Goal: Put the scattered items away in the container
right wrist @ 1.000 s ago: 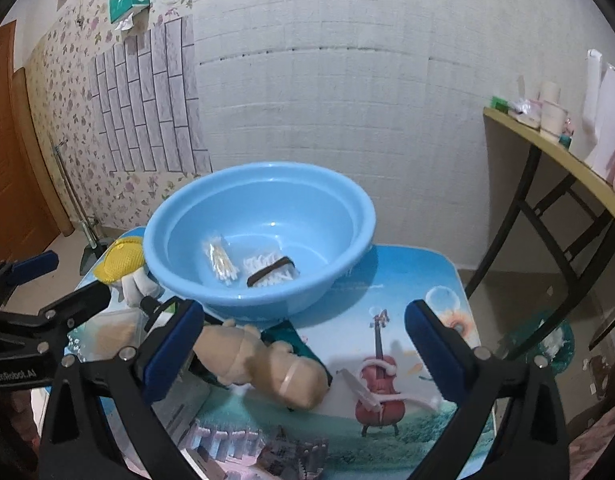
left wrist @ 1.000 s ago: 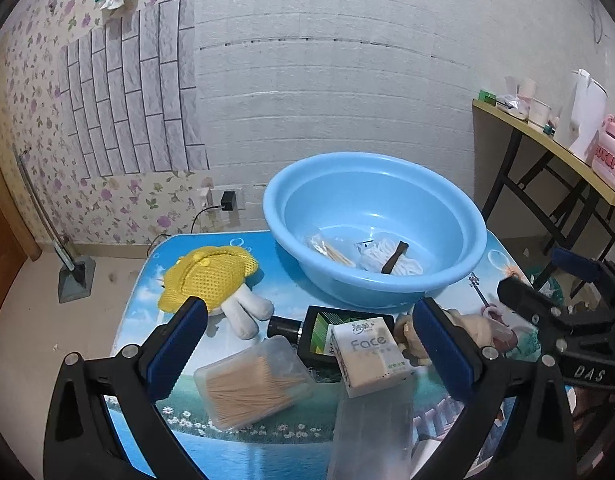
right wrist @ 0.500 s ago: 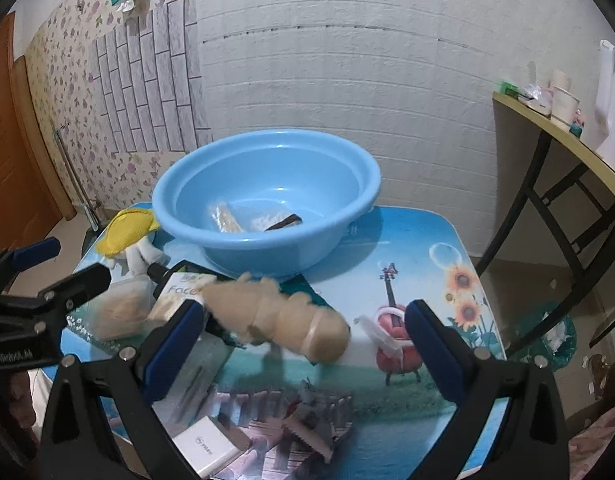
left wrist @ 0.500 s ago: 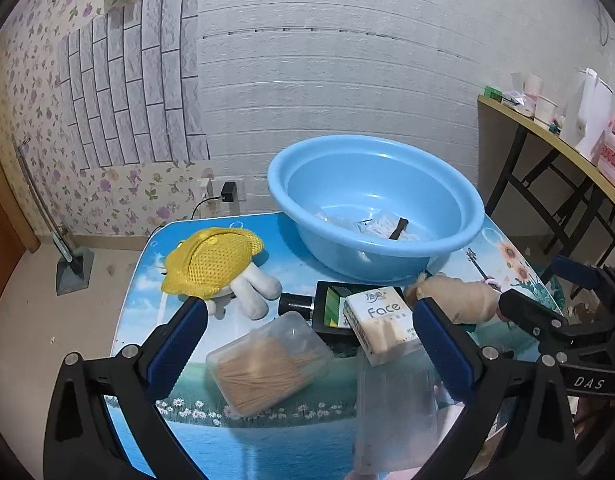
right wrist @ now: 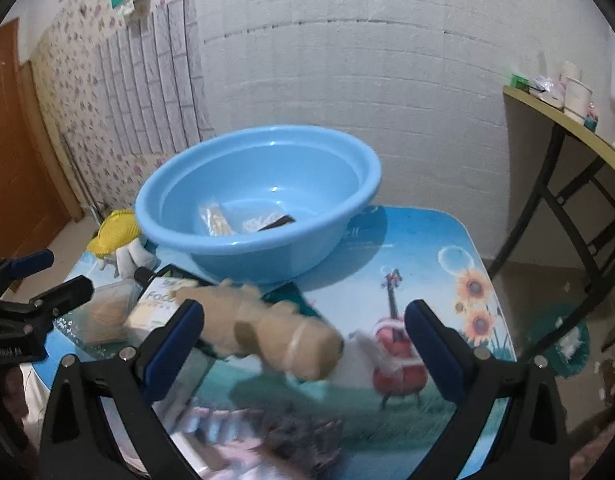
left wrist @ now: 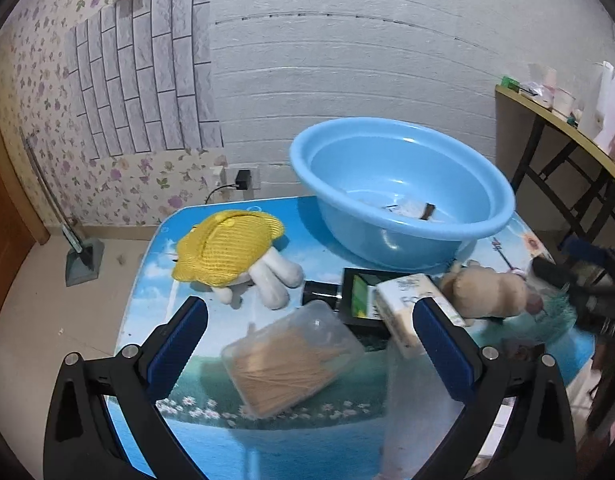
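- I had my left gripper [left wrist: 307, 332] hovering, jaws spread wide, over the clear plastic box of toothpicks [left wrist: 293, 358], presumably lining up for a grab.
- My right gripper [right wrist: 303, 332] was likewise spread and empty, framing the tan plush toy [right wrist: 267, 328] lying on the picture-printed table [right wrist: 427, 248].
- The round blue plastic basin [right wrist: 259, 196], my target, stood at the table's back edge and already held a few small packets.
- The yellow mesh glove with white fingers [left wrist: 231, 250] and the white tissue pack [left wrist: 411, 300] lay outside it.
- Blur smeared the nearest objects; I couldn't identify them.
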`<state>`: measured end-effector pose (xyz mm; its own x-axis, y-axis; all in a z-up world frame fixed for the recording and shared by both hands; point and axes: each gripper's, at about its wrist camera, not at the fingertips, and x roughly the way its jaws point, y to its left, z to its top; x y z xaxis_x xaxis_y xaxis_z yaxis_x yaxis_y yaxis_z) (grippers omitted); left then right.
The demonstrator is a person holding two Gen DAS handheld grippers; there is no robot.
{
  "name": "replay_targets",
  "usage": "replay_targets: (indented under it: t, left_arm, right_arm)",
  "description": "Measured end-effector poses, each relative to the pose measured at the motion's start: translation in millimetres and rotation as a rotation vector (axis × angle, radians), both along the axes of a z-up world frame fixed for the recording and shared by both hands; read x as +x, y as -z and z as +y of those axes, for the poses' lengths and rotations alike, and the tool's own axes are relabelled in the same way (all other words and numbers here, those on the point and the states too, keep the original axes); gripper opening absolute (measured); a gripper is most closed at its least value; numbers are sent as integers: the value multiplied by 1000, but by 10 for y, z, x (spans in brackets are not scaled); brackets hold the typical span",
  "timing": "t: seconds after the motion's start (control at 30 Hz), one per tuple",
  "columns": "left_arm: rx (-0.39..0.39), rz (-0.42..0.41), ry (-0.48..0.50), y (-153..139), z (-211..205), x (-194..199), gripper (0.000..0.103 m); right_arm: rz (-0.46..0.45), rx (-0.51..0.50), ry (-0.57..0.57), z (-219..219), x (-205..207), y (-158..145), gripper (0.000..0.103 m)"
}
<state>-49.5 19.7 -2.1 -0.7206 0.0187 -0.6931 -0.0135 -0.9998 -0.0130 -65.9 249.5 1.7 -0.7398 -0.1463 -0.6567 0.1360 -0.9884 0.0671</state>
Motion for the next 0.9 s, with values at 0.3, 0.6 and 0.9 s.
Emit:
replay_targets:
  t: [0.3, 0.6, 0.9]
  left_arm:
    - [-32, 16, -32, 141, -279, -30, 103]
    - [-224, 35, -107, 237, -646, -148, 103]
    - [-430, 15, -73, 513, -885, -290, 103]
  right_arm:
    - [136, -112, 65, 1089, -223, 105, 102]
    - [-25, -235, -21, 1404, -657, 446, 102]
    - [-44, -68, -68, 1150, -572, 497, 102]
